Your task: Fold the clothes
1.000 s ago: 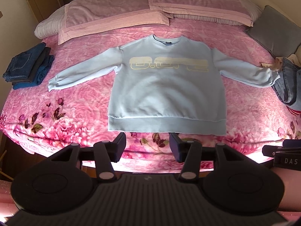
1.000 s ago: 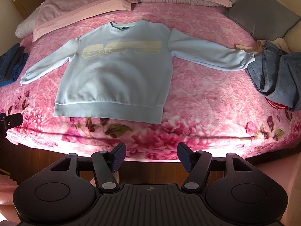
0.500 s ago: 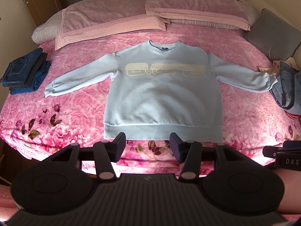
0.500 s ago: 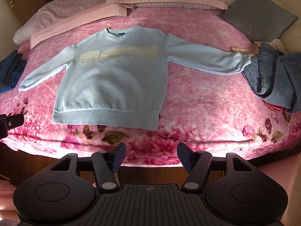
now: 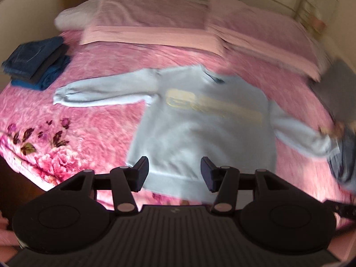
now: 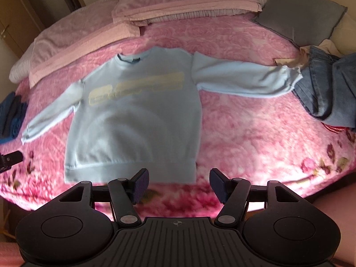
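Observation:
A light blue sweatshirt [image 5: 200,129] [image 6: 138,120] with pale yellow lettering lies flat, front up, on the pink floral bedspread [image 5: 89,129], both sleeves spread out sideways. My left gripper [image 5: 174,172] hangs open above the left part of its bottom hem, nothing between its fingers; this view is blurred. Over the hem's right corner and the blanket just in front of it, my right gripper [image 6: 179,184] stands open and holds nothing. Whether either gripper touches the cloth I cannot tell.
Folded dark blue jeans [image 5: 37,64] are stacked at the bed's left side. A heap of light blue denim [image 6: 329,89] lies at the right sleeve's cuff, beside a grey cushion [image 6: 300,11]. Pink pillows [image 6: 178,2] line the head of the bed. The bed's front edge runs just below the grippers.
Both grippers have come closer to the sweatshirt's hem, which now sits between or just past the fingers. The left view has swung and tilted, now blurred. Jaw openings look unchanged.

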